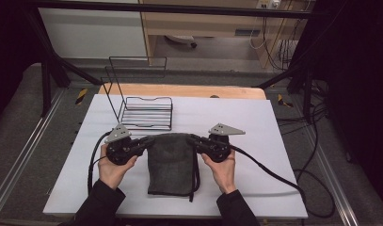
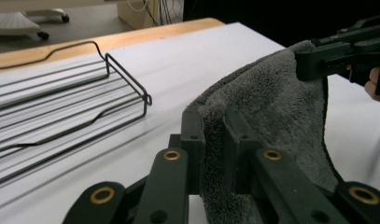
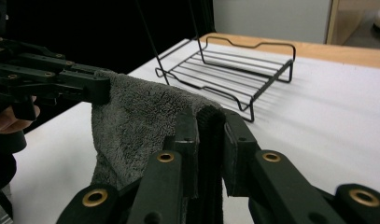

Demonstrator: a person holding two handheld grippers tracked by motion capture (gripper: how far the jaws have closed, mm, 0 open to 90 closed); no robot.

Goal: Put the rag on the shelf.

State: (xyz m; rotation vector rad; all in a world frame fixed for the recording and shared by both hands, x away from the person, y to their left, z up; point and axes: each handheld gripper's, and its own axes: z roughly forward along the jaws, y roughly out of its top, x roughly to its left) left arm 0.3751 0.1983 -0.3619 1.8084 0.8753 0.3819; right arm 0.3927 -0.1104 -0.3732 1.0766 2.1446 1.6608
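Each claw is clamped on an upper corner of the grey towel (image 1: 171, 162): the left claw (image 1: 149, 140) on its left corner, the right claw (image 1: 193, 140) on its right. The towel hangs between them near the surface's (image 1: 255, 141) front edge, its lower end resting there. The wire rack (image 1: 147, 112) stands behind.

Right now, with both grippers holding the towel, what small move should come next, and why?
Probably lift a little higher: the left gripper and right gripper each pinch a top corner of the grey towel, whose lower part lies on the table.
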